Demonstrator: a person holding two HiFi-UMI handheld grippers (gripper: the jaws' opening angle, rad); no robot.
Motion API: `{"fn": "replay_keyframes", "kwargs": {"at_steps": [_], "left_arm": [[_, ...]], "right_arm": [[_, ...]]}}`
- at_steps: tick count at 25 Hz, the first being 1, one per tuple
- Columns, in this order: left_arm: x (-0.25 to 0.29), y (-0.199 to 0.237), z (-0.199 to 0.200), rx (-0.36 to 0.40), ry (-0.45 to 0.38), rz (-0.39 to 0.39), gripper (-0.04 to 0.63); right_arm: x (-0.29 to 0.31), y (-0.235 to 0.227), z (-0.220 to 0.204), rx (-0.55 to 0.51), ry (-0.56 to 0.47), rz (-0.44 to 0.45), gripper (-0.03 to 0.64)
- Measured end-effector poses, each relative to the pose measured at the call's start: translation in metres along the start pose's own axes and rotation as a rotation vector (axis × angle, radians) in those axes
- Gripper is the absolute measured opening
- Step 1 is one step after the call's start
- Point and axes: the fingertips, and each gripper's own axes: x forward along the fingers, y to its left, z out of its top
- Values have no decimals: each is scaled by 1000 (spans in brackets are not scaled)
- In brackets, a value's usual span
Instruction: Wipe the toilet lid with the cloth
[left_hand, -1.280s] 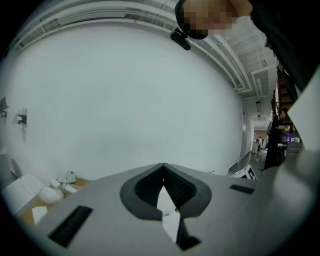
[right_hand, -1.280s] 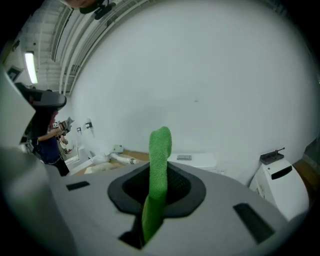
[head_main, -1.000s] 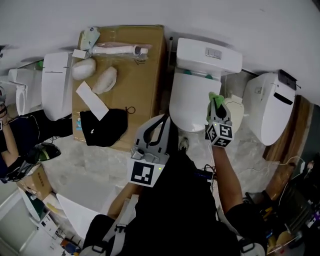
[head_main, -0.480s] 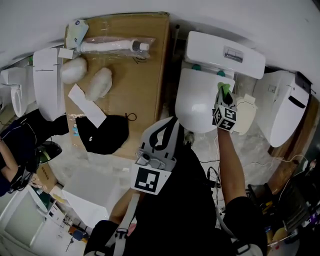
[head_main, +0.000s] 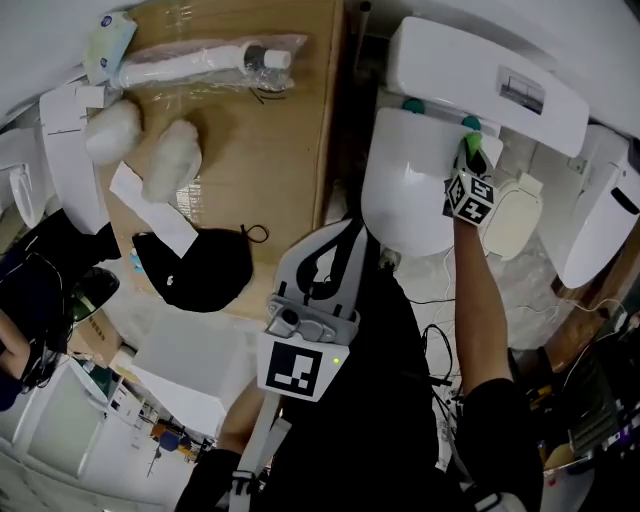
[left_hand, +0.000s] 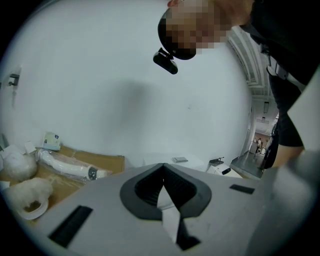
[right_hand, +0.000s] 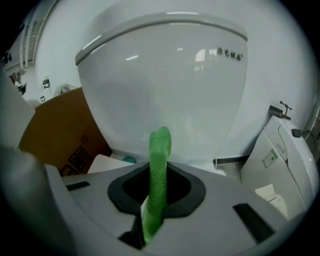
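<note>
The white toilet lid (head_main: 408, 190) lies closed below the tank (head_main: 490, 80) in the head view. My right gripper (head_main: 470, 158) is over the lid's back right corner, near a teal hinge cap, shut on a green cloth (head_main: 473, 150). In the right gripper view the cloth (right_hand: 158, 175) stands up between the jaws, facing the tank front (right_hand: 165, 90). My left gripper (head_main: 340, 240) hangs low in front of the toilet, away from the lid. Its jaws meet with nothing between them (left_hand: 162, 167).
A cardboard box (head_main: 260, 150) left of the toilet carries wrapped parts, white bundles and a black cloth item (head_main: 195, 268). Other white toilet units stand at far left (head_main: 70, 150) and far right (head_main: 605, 220). A beige pad (head_main: 512, 215) and cables (head_main: 435, 340) lie on the floor.
My right gripper has carried the cloth from the lid's right side up to its back corner by the tank. The left gripper has stayed low and shut.
</note>
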Motion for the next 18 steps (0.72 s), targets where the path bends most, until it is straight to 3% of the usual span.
{"fn": "replay_keyframes", "kwargs": {"at_steps": [5,11,15,18], "left_arm": [[5,7,-21,-32,14,12,3],[7,13,-30,-42,8,12,3],[7,13,-36,-45,9,14,3],[5,12,-39,-51,7,16,3]], "right_arm": [[31,8,-42,58,83,1,52],[39,12,-41,132,6,-23,52],[44,20,-34,121,-38,-5,52],[49,34,-28,55,-46,30,52]]}}
